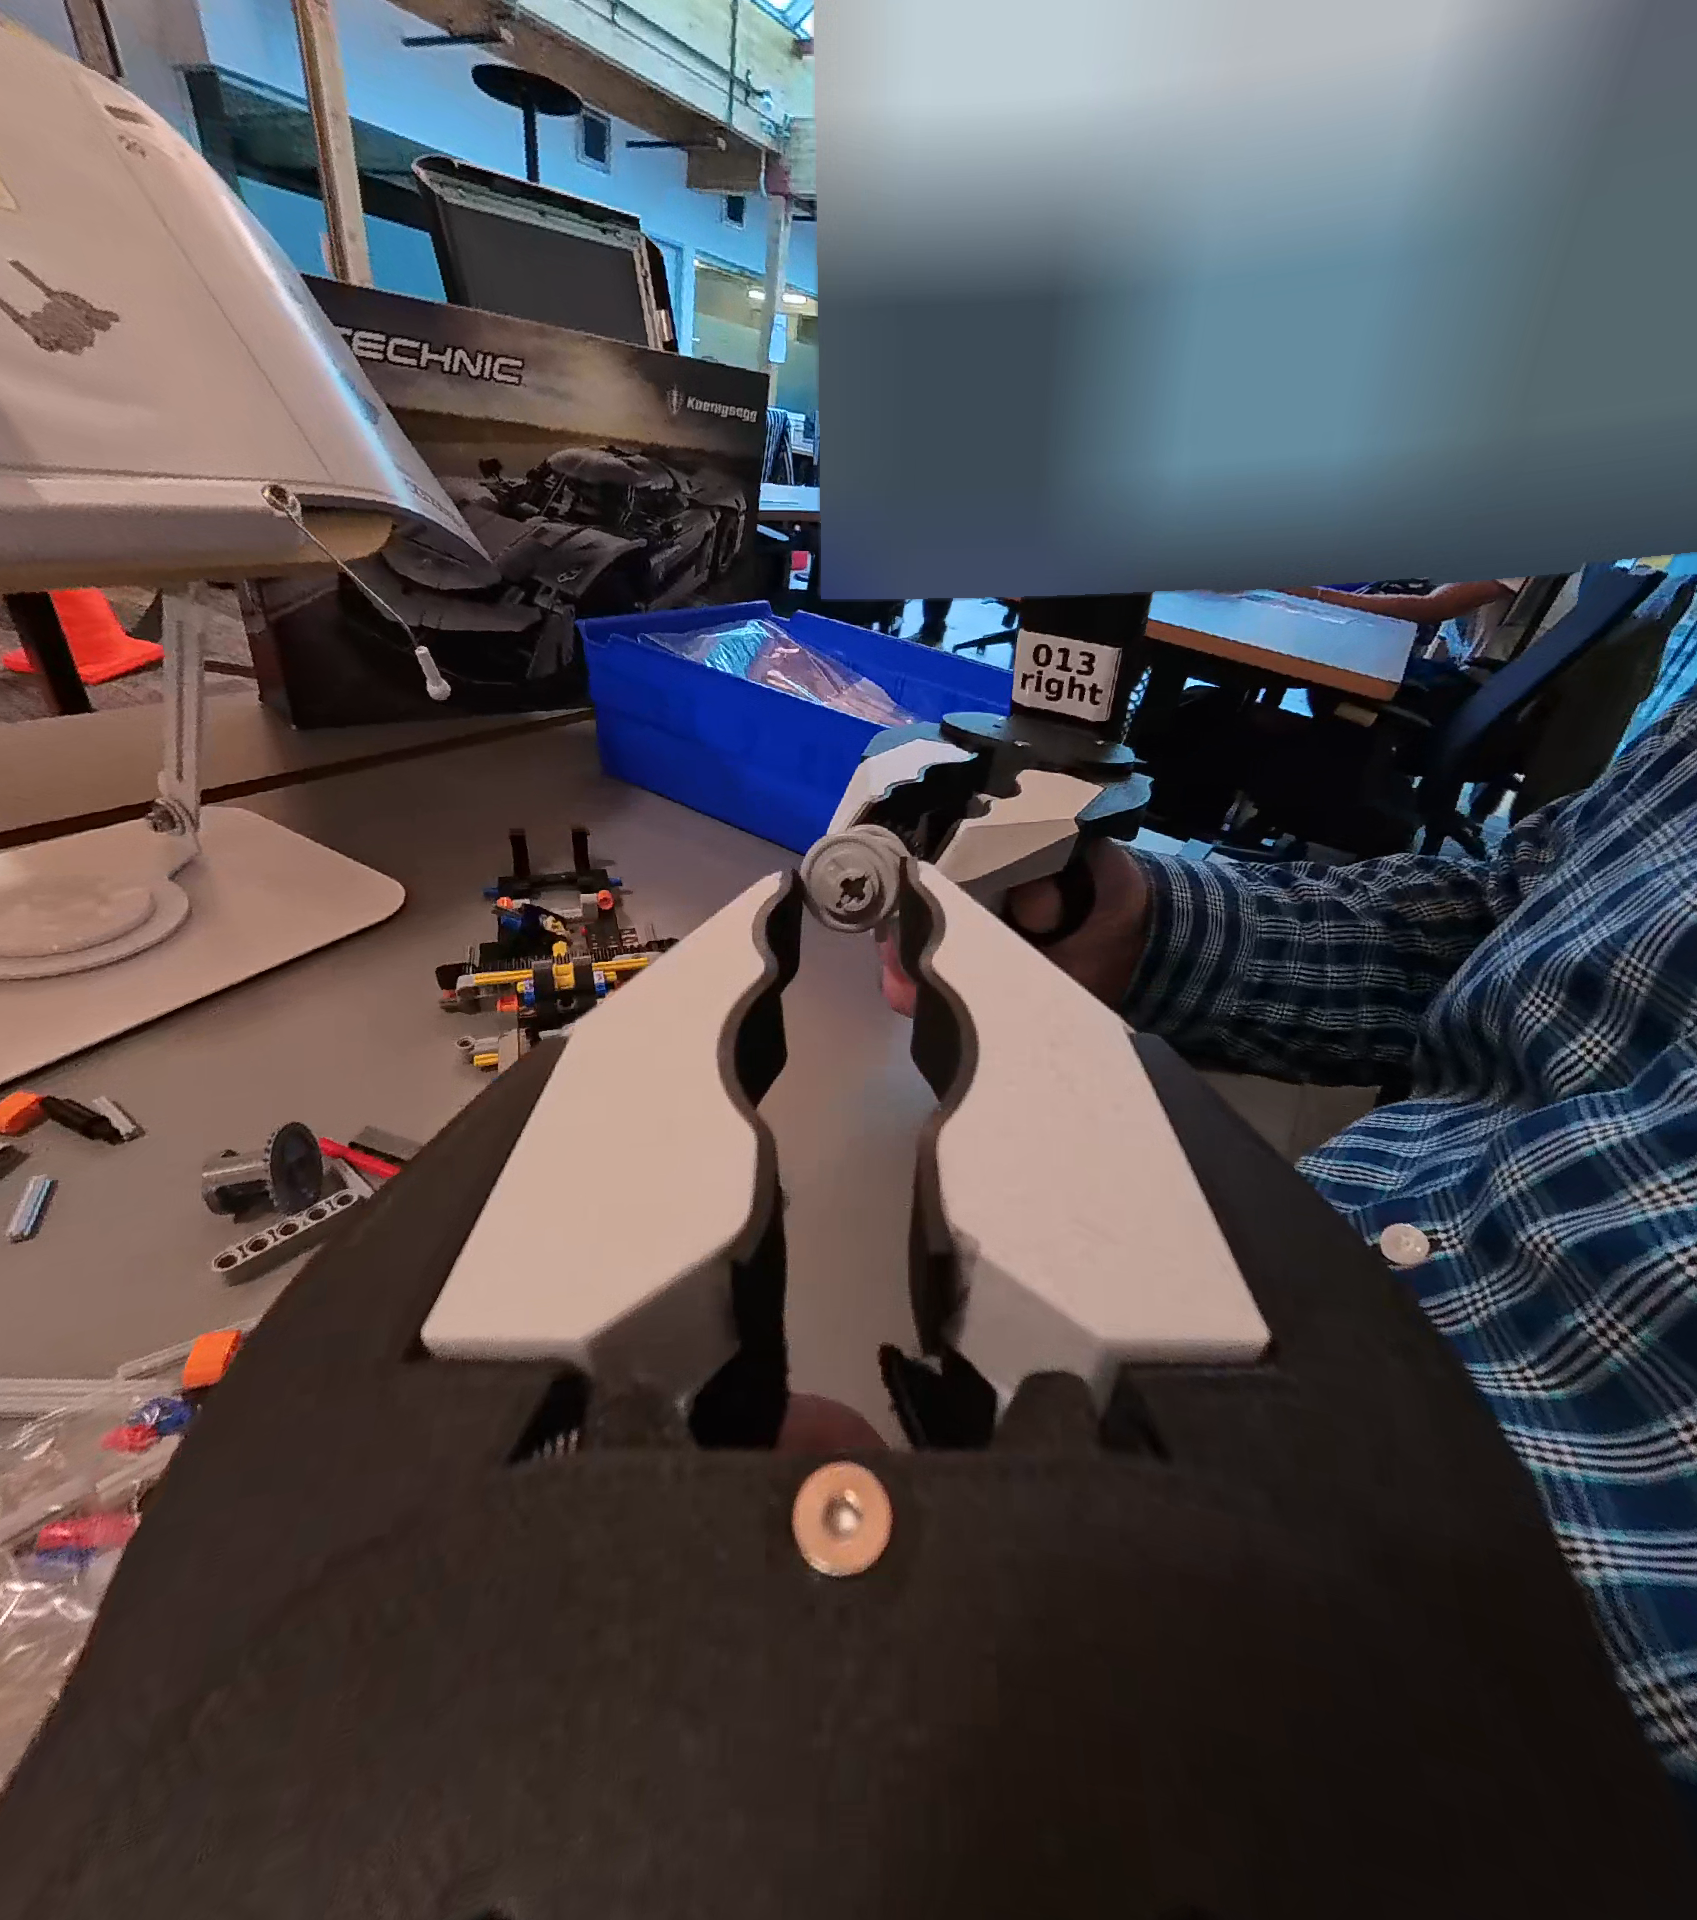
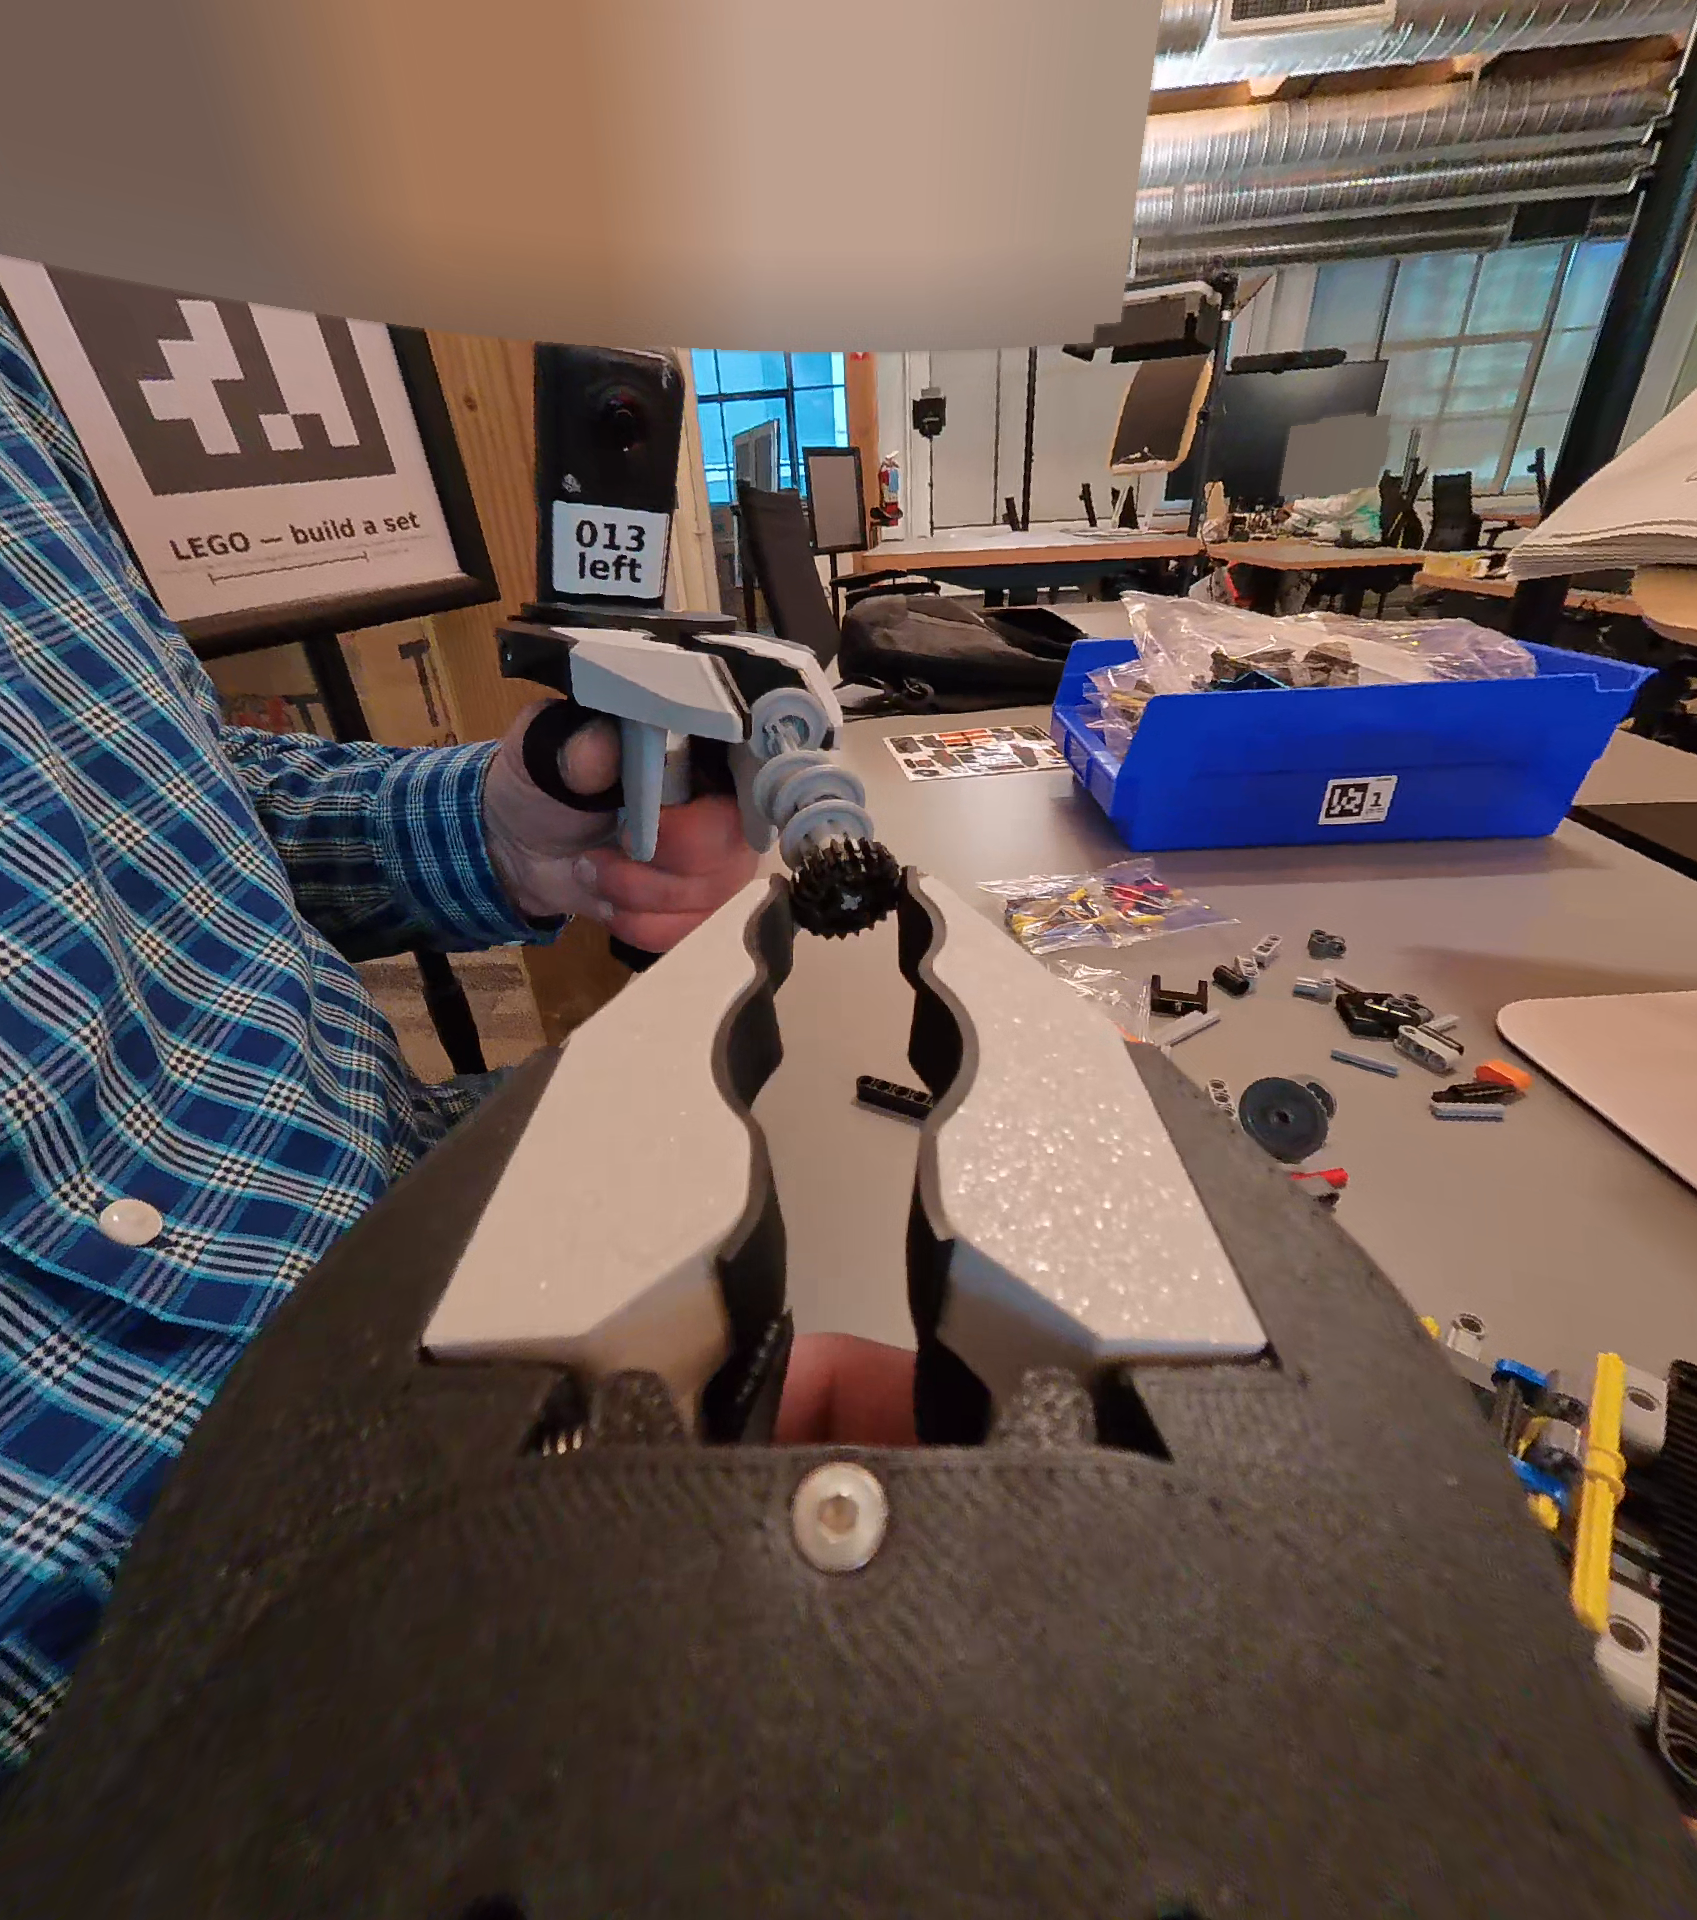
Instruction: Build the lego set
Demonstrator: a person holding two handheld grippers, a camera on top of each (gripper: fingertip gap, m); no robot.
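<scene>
Basically both claws hold one small axle sub-assembly in mid-air above the desk (image 2: 1239, 935), one at each end. Left claw (image 1: 849, 894) is clenched on the grey pulley-like wheel (image 1: 852, 885) at its tips; right claw (image 2: 839, 899) is clenched on the black gear (image 2: 836, 896) at the other end. The assembly's long axis runs straight btwn the two claws, so each looks down it end-on and the coming move is prob. a push or twist along that line. Right wrist view shows what left can't: the row of grey discs (image 2: 808, 774) strung on the shaft from gear back to left claw. Left wrist view shows the part-built chassis (image 1: 543, 956) on the desk, beyond and left of its claw, plus the blue bin (image 1: 719, 727) and the instruction booklet (image 1: 96, 312) on its stand.
</scene>
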